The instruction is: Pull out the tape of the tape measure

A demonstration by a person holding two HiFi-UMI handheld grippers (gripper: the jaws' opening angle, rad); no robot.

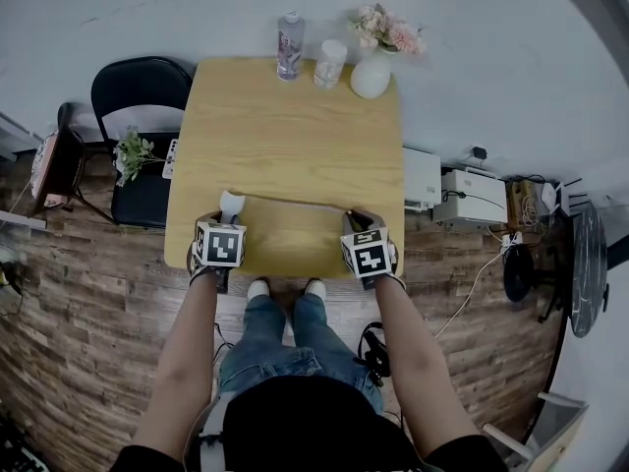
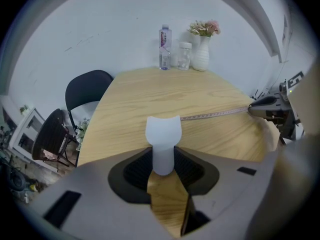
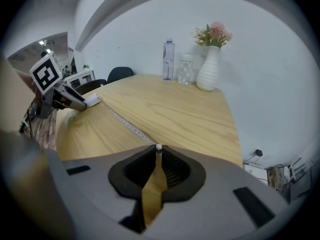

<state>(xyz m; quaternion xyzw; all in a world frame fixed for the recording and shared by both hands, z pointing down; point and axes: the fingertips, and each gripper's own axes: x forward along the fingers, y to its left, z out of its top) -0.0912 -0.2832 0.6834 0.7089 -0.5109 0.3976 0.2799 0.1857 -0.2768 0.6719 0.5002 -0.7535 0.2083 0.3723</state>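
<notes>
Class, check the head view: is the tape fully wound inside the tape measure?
No: the tape runs out from the tape measure in the left gripper to the right gripper.

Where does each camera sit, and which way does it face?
Head view: on the person's head, facing steeply down at the table; forearms, legs, shoes, the left gripper and right gripper show.
Left gripper view: on the left gripper, facing along its jaws, shut on the case, toward the wall; the right gripper shows at right.
Right gripper view: on the right gripper, facing along its jaws, shut on the tape; the left gripper shows at left.
Shared: both gripper views show the tape, bottle and vase.
</notes>
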